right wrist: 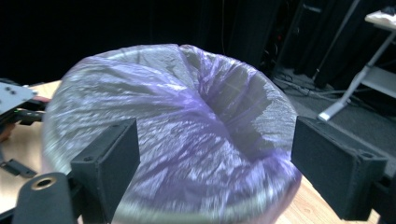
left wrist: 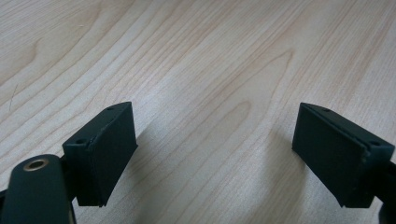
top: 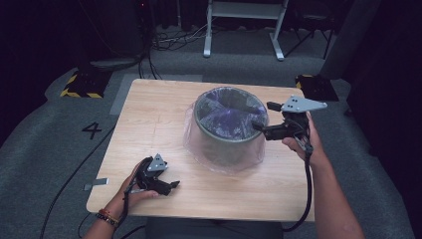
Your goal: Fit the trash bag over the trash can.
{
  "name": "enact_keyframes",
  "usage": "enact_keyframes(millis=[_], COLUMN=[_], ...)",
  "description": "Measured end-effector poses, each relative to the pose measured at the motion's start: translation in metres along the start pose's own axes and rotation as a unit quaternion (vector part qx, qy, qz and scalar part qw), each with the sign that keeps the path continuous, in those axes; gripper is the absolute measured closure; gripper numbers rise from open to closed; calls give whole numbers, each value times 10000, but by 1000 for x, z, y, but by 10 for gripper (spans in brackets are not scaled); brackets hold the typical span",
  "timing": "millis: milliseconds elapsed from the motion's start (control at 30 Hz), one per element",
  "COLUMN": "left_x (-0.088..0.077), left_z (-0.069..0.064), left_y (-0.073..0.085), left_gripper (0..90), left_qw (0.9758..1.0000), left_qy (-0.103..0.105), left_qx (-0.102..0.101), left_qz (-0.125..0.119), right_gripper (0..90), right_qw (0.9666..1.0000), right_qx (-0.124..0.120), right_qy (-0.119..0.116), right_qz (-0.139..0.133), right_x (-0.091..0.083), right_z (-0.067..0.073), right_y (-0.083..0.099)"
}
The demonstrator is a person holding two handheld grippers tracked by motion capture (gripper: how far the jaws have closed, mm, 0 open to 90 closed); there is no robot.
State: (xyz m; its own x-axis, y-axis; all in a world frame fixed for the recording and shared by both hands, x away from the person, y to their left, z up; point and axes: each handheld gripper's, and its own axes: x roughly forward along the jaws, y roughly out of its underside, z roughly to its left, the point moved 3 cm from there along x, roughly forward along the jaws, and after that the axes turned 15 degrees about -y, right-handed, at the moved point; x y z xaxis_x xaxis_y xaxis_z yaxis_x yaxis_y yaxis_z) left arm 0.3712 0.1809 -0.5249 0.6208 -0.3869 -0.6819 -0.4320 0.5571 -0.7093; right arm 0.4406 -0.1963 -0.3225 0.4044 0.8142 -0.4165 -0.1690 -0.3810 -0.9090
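Jaws: both pairs spread, empty | right gripper (top: pixel 260 128) at bin (top: pixel 230 127) rim | left gripper (top: pixel 171 185) well apart

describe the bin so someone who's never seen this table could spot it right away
On the light wooden table, look toward the far right part, next to the right gripper. There stands a round grey bin lined with a thin purple plastic bag that drapes over its rim and down its sides; it is the table's sole container.

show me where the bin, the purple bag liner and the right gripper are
bin (top: pixel 226 147), high view, on its grey side wall under the draped plastic.
purple bag liner (right wrist: pixel 187 135), right gripper view, on the crumpled film inside the opening.
right gripper (top: pixel 259 127), high view, between its fingertips at the rim.
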Motion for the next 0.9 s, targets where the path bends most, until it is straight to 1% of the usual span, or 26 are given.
enact_keyframes(millis=[33,100,200,233,267,300,333,367,433,500,567,633,667,767,900], left_x=[0,0,0,0,0,0,0,0,0,0,0,0,0,0,0], left_z=[0,0,0,0,0,0,0,0,0,0,0,0,0,0,0], left_y=[0,0,0,0,0,0,0,0,0,0,0,0,0,0,0], left_gripper=[134,134,134,134,134,134,134,134,134,134,134,134,134,134,134], left_qw=[10000,10000,10000,10000,10000,10000,10000,10000,10000,10000,10000,10000,10000,10000,10000], left_qy=[0,0,0,1,0,1,1,1,1,4,7,5,4,4,5], left_qx=[1,0,-2,-3,-1,-3,-1,-1,-1,1,-2,0,2,2,2], left_qz=[0,0,-1,-2,-2,-1,-2,-1,-1,-1,0,-1,-1,-2,-1], right_gripper=[156,156,156,186,186,227,248,231,224,216,211,210,210,213,213], right_qw=[10000,9999,9998,9993,9993,9988,9980,9972,9962,9955,9949,9940,9935,9903,9849], right_qx=[0,11,82,153,153,211,297,372,418,404,447,463,469,490,597], right_qy=[0,-67,-94,-184,-184,-292,-407,-425,-402,-375,-338,-363,-376,-406,-401], right_qz=[0,76,185,282,282,334,393,498,650,765,833,918,972,1235,1573], right_x=[0,8,18,26,26,29,32,37,44,49,54,59,61,69,77], right_z=[0,-1,-4,-6,-6,-7,-8,-9,-11,-11,-12,-13,-13,-12,-13], right_y=[0,-3,-6,-8,-8,-8,-9,-10,-12,-14,-16,-17,-18,-17,-15])
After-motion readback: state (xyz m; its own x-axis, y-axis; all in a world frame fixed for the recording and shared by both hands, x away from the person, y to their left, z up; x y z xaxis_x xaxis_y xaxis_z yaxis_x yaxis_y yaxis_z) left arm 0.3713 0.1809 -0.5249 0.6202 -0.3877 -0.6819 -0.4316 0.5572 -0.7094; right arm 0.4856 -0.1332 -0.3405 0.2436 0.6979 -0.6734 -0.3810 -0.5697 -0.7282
